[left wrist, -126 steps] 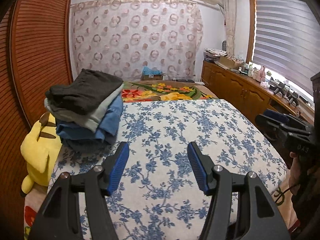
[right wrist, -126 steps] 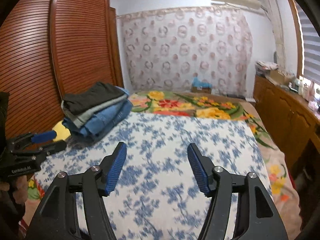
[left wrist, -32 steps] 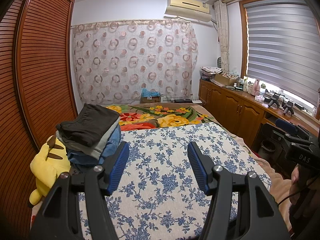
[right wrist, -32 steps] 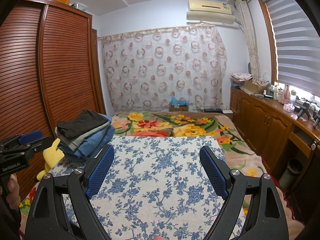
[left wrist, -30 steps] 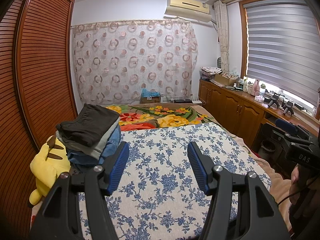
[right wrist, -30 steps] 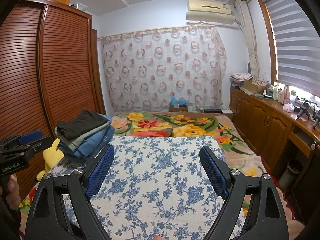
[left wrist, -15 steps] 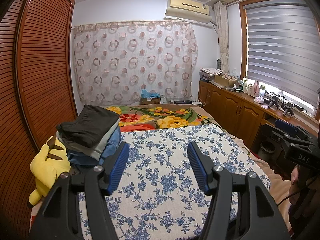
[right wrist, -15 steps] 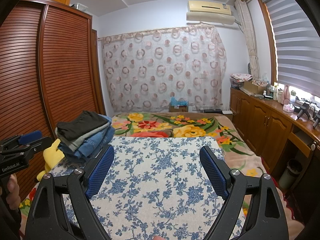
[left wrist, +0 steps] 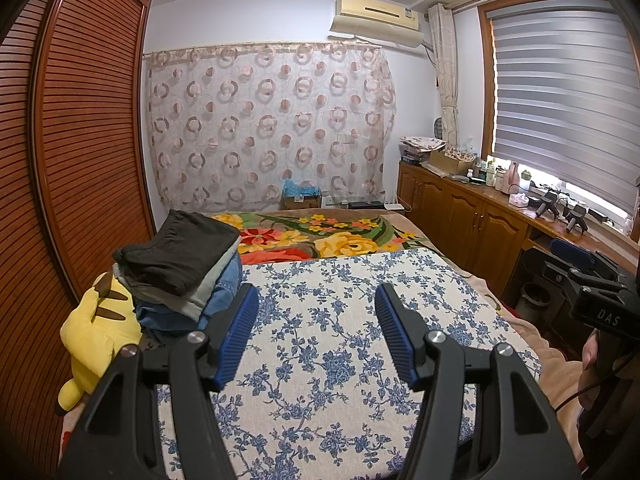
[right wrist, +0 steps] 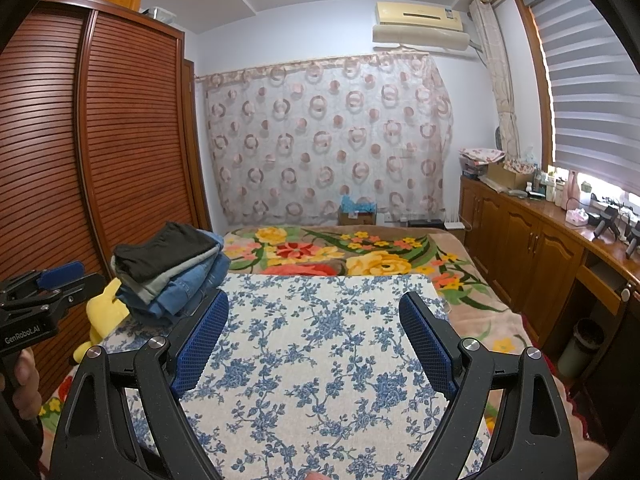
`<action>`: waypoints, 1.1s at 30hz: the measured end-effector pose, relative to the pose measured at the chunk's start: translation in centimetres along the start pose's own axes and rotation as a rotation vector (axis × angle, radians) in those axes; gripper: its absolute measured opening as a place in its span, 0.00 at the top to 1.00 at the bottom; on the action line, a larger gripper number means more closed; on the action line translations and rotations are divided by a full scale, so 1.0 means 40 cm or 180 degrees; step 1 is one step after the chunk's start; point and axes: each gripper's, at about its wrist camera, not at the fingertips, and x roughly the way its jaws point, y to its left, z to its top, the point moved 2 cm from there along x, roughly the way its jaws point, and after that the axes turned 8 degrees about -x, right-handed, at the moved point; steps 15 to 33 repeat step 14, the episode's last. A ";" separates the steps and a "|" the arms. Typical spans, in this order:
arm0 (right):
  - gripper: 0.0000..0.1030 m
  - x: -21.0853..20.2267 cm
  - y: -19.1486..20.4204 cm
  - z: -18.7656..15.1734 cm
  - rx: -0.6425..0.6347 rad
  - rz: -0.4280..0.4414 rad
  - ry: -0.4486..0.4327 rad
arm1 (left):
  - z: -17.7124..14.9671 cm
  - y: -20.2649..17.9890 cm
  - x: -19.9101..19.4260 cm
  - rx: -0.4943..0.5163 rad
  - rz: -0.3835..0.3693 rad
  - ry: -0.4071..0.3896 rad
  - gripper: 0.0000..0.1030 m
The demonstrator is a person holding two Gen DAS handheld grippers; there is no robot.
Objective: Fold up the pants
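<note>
A stack of folded pants, dark ones on top of grey and blue denim, sits at the left edge of the bed; it also shows in the right wrist view. My left gripper is open and empty, held above the blue-flowered sheet, right of the stack. My right gripper is open wide and empty above the same sheet. The right gripper shows at the right edge of the left wrist view; the left gripper shows at the left edge of the right wrist view.
A yellow plush toy lies beside the stack against the brown slatted wardrobe. A bright floral blanket covers the far bed. Wooden cabinets with clutter line the right wall under the window. A small bin stands by them.
Since four seconds ago both grippers have risen and pulled back from the bed, and the right one has opened wider. In the last second nothing has visibly moved.
</note>
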 end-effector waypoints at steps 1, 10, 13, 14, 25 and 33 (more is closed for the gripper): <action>0.13 0.000 0.000 0.000 0.0001 0.0000 0.0000 | -0.001 0.001 0.000 0.0000 0.0002 0.0000 0.42; 0.13 0.000 -0.001 -0.001 -0.0001 -0.0003 -0.0002 | -0.002 0.002 0.000 0.0000 0.0000 -0.0003 0.42; 0.13 0.000 -0.001 -0.001 0.0001 -0.0005 -0.0003 | -0.003 0.001 0.000 -0.0001 0.0001 -0.0001 0.42; 0.13 0.001 -0.001 -0.002 0.0002 -0.0003 -0.0004 | -0.003 0.001 0.000 0.0000 0.0000 -0.0002 0.42; 0.13 0.001 -0.001 -0.002 0.0002 -0.0003 -0.0004 | -0.003 0.001 0.000 0.0000 0.0000 -0.0002 0.42; 0.13 0.001 -0.001 -0.002 0.0002 -0.0003 -0.0004 | -0.003 0.001 0.000 0.0000 0.0000 -0.0002 0.42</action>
